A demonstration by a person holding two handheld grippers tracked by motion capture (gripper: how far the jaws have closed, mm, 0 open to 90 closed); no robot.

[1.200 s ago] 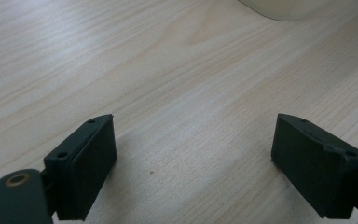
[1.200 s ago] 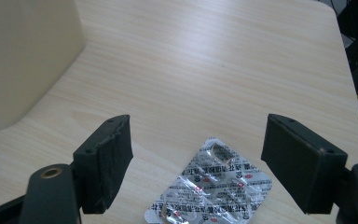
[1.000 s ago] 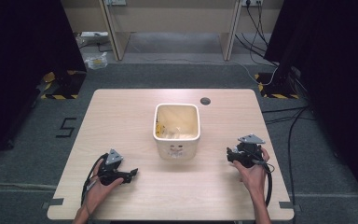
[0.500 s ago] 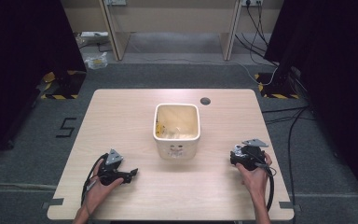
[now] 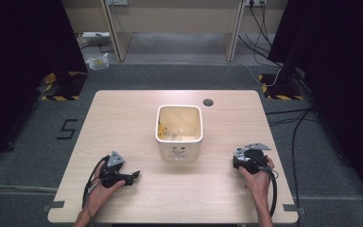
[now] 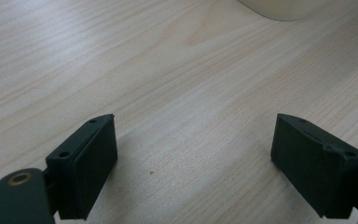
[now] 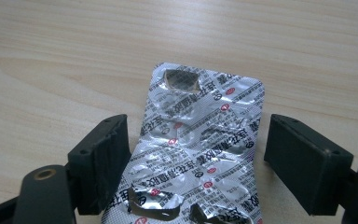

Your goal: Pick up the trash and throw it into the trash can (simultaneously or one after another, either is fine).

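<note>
Right hand-held gripper [image 7: 193, 154]: lowered over the last second toward the tabletop [image 7: 51, 60], jaws wide apart, nothing gripped. Blister pack [image 7: 200, 140], foil side up, several pockets burst: lies flat between these jaws, pads not seen pressing it. Pickup judged imminent. Left hand-held gripper [image 6: 196, 158]: open, empty, over bare tabletop. Cream bin [image 5: 179, 130]: stands between both grippers, farther across.

Crinkled glossy foil blister pack [image 7: 200, 149], matt pale wood-grain table [image 5: 123, 123], smooth cream plastic bin [image 5: 179, 146]
</note>
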